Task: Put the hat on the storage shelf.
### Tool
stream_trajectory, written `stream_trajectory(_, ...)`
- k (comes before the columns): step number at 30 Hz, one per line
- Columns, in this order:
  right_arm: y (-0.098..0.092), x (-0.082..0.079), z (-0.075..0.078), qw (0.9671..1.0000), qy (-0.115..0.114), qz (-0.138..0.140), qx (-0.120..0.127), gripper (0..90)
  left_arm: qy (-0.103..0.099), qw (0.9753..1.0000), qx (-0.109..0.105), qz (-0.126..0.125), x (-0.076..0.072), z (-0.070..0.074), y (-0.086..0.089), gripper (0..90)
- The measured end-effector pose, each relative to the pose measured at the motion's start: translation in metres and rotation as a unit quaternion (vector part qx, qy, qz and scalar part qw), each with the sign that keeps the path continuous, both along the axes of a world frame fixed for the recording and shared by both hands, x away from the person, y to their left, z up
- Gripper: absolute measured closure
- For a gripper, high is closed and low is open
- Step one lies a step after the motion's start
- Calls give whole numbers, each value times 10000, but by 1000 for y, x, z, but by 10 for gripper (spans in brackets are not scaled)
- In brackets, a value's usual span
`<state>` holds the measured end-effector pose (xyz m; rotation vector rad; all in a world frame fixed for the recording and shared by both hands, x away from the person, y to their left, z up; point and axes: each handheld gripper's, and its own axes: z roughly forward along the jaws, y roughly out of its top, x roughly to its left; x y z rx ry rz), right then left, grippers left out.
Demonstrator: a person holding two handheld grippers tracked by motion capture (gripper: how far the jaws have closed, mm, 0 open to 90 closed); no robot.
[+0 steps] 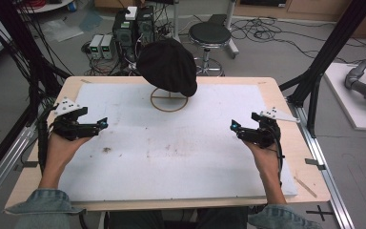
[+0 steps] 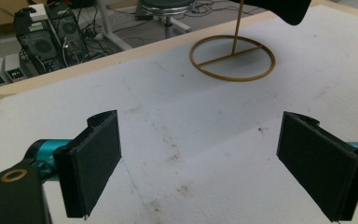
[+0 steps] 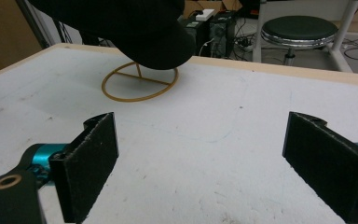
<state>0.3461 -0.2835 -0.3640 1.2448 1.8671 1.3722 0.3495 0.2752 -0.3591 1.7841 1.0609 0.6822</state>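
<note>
your left gripper (image 1: pixel 104 122) and right gripper (image 1: pixel 233 126) both gape wide and empty over the white mat (image 1: pixel 171 157), well apart from the black cap (image 1: pixel 167 67) on its ring-based stand (image 1: pixel 168 103).

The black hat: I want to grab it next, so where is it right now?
In the high view the black hat sits atop a round-based wooden stand at the table's far edge, middle, apart from both open grippers.

A lab or workshop, tangled cables (image 1: pixel 267 33) across the grey floor at top, computer towers (image 1: pixel 133 26) and small power supplies (image 1: pixel 101 46) upper left, round stool (image 1: pixel 209 36), black metal frame (image 1: pixel 329 52) at right
</note>
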Motion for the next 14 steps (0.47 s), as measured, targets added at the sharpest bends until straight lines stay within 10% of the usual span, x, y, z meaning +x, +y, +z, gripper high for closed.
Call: stream_trajectory(14,0,2,-4,9999,59,51,66,101,54,10000,60,13,3,-4,-2,138)
